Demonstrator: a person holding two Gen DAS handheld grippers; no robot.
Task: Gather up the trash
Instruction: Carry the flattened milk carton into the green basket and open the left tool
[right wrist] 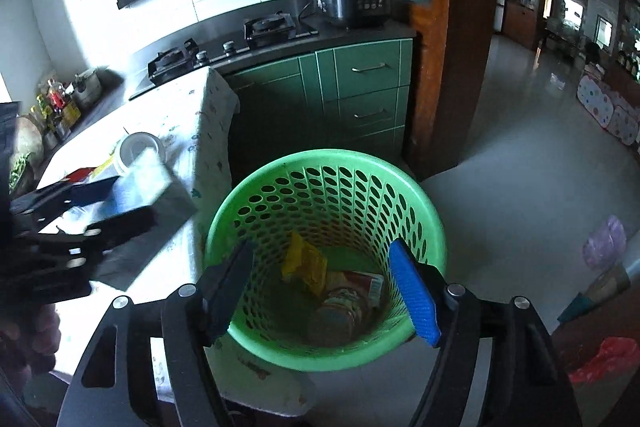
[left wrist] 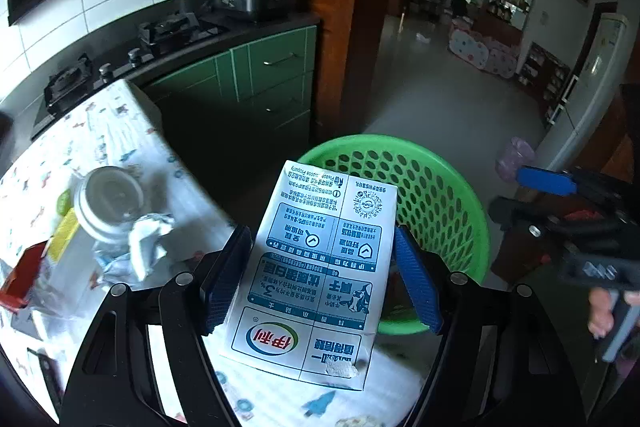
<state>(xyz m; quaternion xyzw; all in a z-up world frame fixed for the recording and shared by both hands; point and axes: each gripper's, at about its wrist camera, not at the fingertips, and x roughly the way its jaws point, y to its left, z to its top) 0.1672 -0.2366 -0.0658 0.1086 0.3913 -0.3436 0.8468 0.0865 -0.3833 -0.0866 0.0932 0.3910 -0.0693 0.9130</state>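
Note:
My left gripper [left wrist: 320,267] is shut on a white and blue milk carton [left wrist: 316,271], held over the table edge beside the green perforated trash basket [left wrist: 452,195]. In the right wrist view the carton [right wrist: 136,187] shows at the left in the left gripper [right wrist: 96,207]. My right gripper [right wrist: 320,287] is open and empty right above the basket [right wrist: 248,199], which holds a yellow wrapper [right wrist: 304,263] and round wrappers [right wrist: 344,307]. The right gripper also shows at the right edge of the left wrist view [left wrist: 560,195].
The table with a patterned cloth [left wrist: 100,131] carries a white jar [left wrist: 108,203], crumpled wrapper [left wrist: 148,243] and a red box [left wrist: 20,283]. Green cabinets [right wrist: 360,87], a stove [right wrist: 224,47] and a wooden door frame [right wrist: 448,67] stand behind. Tiled floor lies to the right.

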